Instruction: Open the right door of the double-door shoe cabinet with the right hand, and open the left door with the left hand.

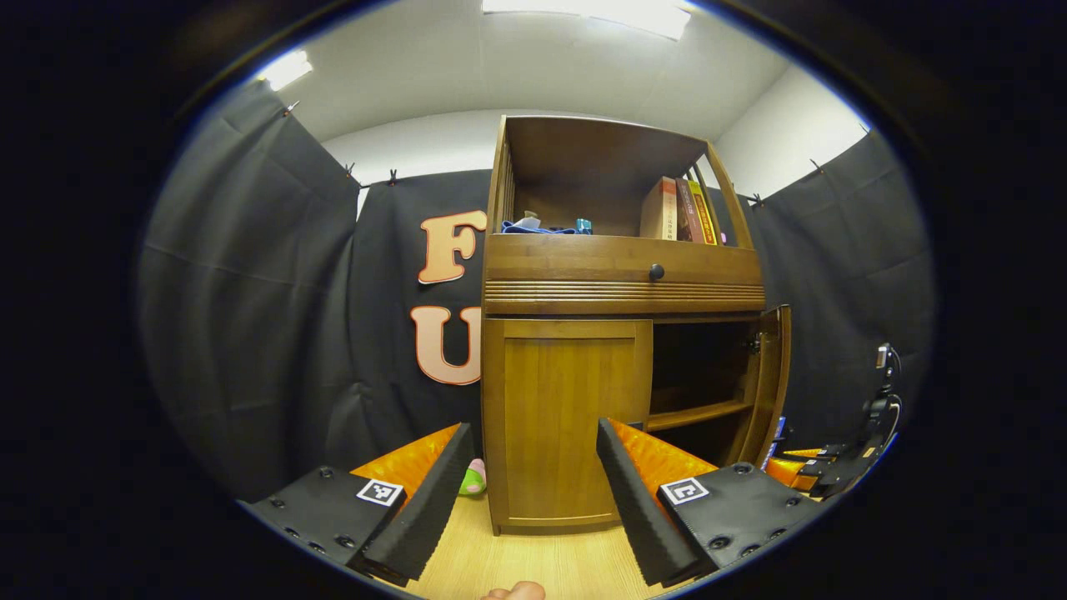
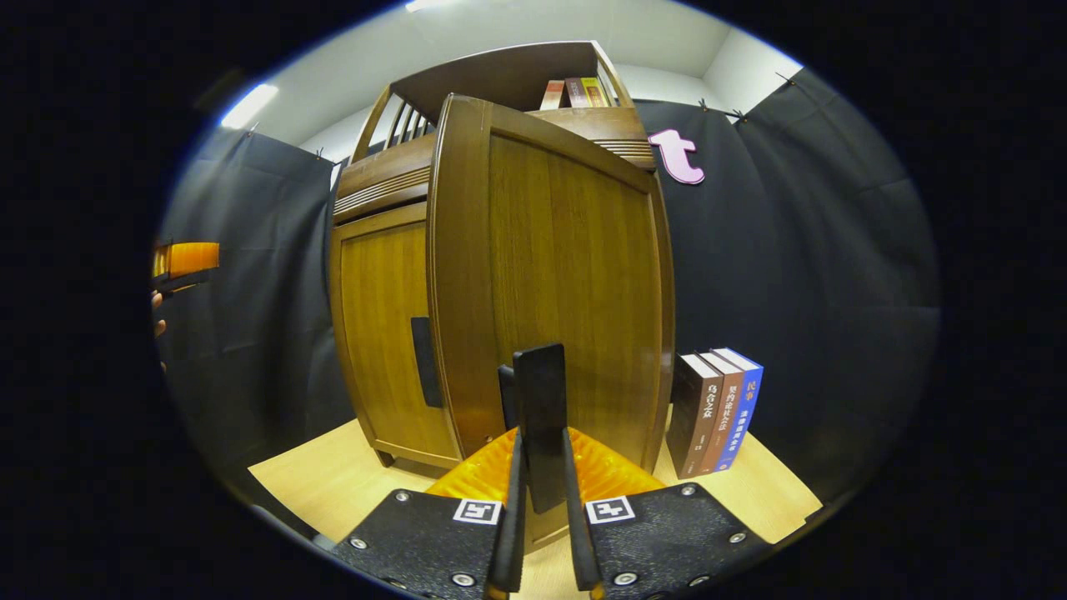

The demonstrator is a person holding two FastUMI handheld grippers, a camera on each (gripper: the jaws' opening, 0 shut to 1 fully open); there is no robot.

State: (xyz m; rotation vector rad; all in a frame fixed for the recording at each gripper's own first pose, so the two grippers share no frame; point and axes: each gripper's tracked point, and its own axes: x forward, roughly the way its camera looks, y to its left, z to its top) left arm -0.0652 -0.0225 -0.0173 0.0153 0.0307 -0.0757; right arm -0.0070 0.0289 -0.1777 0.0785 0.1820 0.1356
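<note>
Cabinet [image 1: 621, 333] stands ahead of my left gripper [image 1: 529, 492], whose fingers are spread, the left door [image 1: 567, 425] shut between them. My right gripper [image 2: 542, 433] is clenched on the handle of the right door [image 2: 558, 283], which is swung open.

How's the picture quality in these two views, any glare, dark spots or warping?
Left gripper view: ceiling lights blow out to white, and the open compartment behind the right door sits in deep shadow. Right gripper view: fisheye bows the right door like a barrel; focus stays sharp.
</note>
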